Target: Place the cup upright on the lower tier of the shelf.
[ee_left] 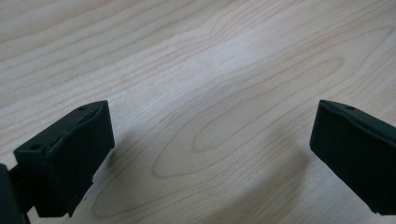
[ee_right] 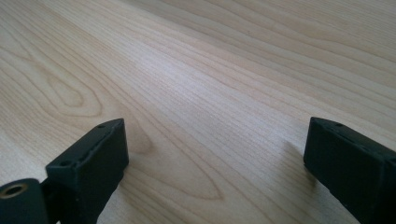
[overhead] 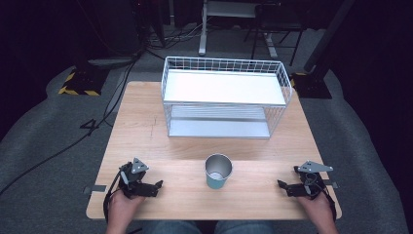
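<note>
A teal cup [overhead: 217, 171] with a metal rim stands upright near the front middle of the wooden table [overhead: 146, 126]. My left gripper [overhead: 157, 188] rests low over the table's front left, jaws pointing right toward the cup, well apart from it. My right gripper [overhead: 282, 187] sits at the front right, jaws pointing left toward the cup. In the left gripper view the left gripper [ee_left: 212, 140] stands open over bare wood. In the right gripper view the right gripper [ee_right: 217, 154] is also open with nothing between its jaws.
A white wire rack [overhead: 225, 95] with two shelves stands at the back middle of the table. Grey floor, cables and dark stands surround the table. A person's hands [overhead: 122, 207] hold both grippers at the front edge.
</note>
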A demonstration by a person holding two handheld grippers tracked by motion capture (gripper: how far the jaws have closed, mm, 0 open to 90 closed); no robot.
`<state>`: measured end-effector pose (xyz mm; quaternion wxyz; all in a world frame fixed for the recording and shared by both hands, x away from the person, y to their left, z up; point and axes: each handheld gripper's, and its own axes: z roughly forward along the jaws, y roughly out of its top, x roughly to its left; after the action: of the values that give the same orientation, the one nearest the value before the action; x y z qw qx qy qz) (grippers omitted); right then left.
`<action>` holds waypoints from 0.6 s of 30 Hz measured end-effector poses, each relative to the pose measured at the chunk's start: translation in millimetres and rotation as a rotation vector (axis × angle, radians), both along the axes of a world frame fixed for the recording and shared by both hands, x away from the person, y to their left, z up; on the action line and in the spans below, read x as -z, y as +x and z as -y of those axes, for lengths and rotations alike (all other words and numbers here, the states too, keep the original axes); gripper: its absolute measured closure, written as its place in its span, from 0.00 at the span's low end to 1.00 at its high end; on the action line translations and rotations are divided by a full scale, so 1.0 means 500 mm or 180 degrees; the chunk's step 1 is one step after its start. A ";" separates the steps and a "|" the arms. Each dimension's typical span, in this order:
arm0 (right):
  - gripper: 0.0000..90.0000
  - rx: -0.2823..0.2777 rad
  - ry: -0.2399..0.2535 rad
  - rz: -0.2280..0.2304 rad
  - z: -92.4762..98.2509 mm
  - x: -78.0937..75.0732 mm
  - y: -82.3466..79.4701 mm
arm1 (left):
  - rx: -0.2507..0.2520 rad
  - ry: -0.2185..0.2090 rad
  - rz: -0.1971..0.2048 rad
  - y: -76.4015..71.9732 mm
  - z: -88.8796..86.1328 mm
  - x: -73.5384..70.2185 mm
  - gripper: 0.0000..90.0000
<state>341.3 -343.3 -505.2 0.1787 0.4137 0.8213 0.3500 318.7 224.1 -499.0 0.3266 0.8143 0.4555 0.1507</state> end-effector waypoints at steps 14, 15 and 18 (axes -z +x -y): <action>0.07 0.0007 -0.0007 -0.0007 -0.003 0.000 0.004 | 0.0155 -0.0322 0.0286 -0.021 0.033 -0.060 0.00; 0.07 0.0006 -0.0006 -0.0007 -0.003 0.000 0.004 | 0.0191 -0.0339 0.0306 -0.023 0.037 -0.065 0.00; 0.07 0.0008 -0.0008 -0.0006 -0.003 0.000 0.004 | 0.0235 -0.0431 0.0350 -0.027 0.047 -0.076 0.00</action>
<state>343.3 -341.6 -505.2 0.1789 0.4148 0.8213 0.3484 305.0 200.6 -460.9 0.4108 0.7971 0.4156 0.1519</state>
